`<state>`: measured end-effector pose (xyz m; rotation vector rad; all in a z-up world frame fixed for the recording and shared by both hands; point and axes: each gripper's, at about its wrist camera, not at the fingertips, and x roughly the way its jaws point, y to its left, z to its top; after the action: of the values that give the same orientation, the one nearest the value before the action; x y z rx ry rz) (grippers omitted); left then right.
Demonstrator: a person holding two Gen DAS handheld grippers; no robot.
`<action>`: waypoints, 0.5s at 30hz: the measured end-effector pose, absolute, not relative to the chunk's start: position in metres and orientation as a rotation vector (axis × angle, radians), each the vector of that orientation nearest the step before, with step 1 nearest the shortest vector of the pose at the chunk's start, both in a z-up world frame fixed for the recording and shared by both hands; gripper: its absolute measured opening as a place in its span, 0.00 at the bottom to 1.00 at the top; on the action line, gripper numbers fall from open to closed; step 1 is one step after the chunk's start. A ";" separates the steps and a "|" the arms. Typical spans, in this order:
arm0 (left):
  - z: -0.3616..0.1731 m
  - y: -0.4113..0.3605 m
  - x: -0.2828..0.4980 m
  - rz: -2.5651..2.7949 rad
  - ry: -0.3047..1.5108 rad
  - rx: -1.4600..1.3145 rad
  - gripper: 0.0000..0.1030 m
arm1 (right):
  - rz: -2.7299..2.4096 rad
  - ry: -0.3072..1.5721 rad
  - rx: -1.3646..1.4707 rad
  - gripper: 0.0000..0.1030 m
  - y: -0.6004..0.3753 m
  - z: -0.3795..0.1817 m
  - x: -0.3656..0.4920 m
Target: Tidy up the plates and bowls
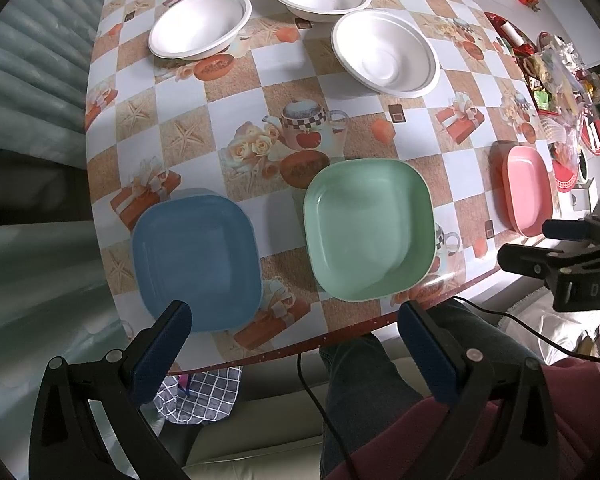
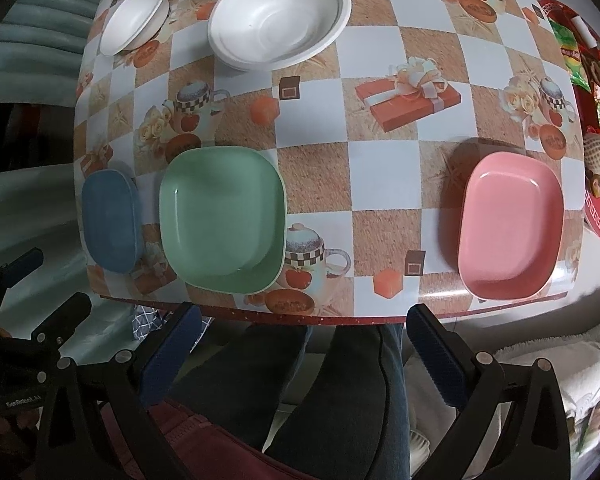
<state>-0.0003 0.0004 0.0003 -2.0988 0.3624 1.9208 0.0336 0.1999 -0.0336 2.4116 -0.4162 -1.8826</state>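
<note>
Plates lined along the near bench (image 1: 340, 128) edge, blue plate (image 1: 198, 262) just beyond the left gripper (image 1: 296, 328) fingers, green plate (image 2: 222, 220) ahead of the right gripper (image 2: 304, 326) between its spread fingers, pink plate (image 2: 510, 226) beyond the right finger, three white bowls (image 1: 386, 54) farther back, possibly paper, both pairs of fingers released, nothing held.

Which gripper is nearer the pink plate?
Right. The right gripper hangs open off the table edge, between the pink plate and green plate. The left gripper sits farther over, by the blue plate.
</note>
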 end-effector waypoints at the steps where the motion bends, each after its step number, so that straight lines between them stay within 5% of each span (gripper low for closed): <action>1: 0.000 0.001 0.000 1.921 0.364 -2.099 1.00 | -1.880 -0.416 2.413 1.00 0.200 -0.034 0.034; 15: 0.002 0.001 0.003 1.904 0.382 -2.075 1.00 | -1.926 -0.391 2.445 1.00 0.194 -0.035 0.044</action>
<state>0.0028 0.0009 0.0021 -2.0751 0.3818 1.9045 0.0437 0.1940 -0.0353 2.4450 -0.3910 -1.9261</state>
